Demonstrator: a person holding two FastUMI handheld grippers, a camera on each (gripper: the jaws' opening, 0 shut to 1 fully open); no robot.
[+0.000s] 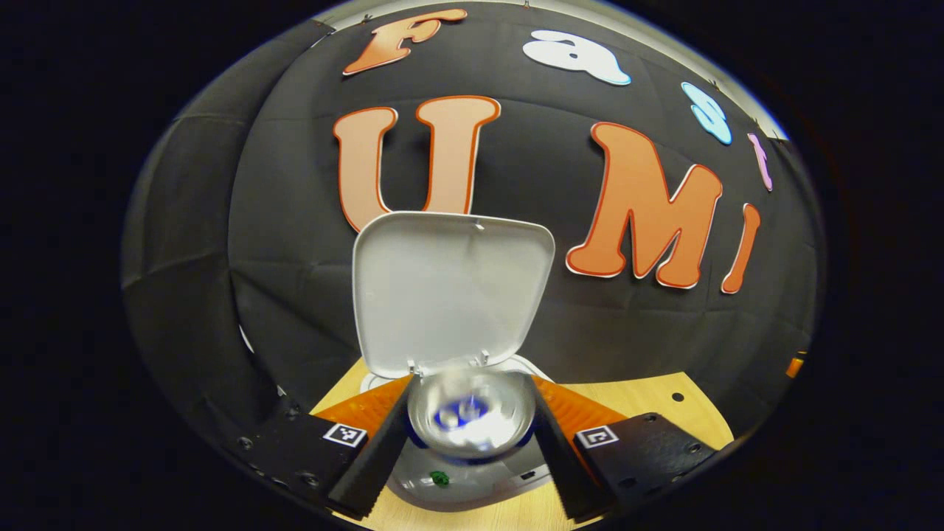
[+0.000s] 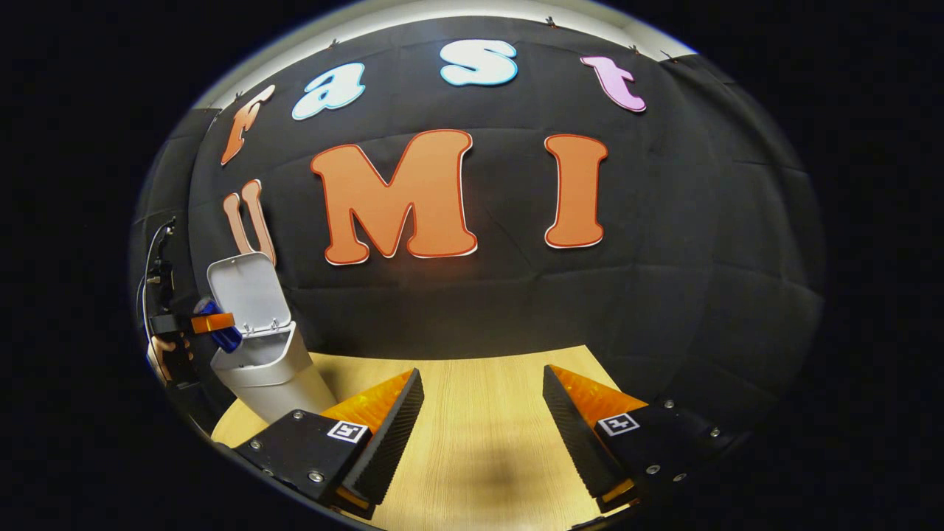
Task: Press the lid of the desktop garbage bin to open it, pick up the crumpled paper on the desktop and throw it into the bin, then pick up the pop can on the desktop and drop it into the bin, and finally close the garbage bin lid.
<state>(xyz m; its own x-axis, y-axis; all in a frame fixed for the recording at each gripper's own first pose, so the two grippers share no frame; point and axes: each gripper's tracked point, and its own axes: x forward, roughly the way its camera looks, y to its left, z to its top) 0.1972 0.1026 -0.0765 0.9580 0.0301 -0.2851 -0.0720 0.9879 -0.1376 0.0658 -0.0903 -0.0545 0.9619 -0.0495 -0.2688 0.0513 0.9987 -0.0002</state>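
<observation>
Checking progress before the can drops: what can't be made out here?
- Bin interior and contents: left gripper view, pop can covers the mouth; right gripper view, bin wall hides it.
- Left gripper in right gripper view: small, dim, at the edge.

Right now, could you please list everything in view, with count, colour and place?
Garbage bin: one, light grey, on the table's left side in the right gripper view.
Lid: one, white-grey, swung upright and open.
Pop can: one, silver end with blue body, between the left gripper's fingers over the bin mouth.
Table: one, light wood.
Left gripper: one, closed on the can.
Right gripper: one, open, holding nothing, over the bare table.
Hand: one, behind the left gripper in the right gripper view.
</observation>
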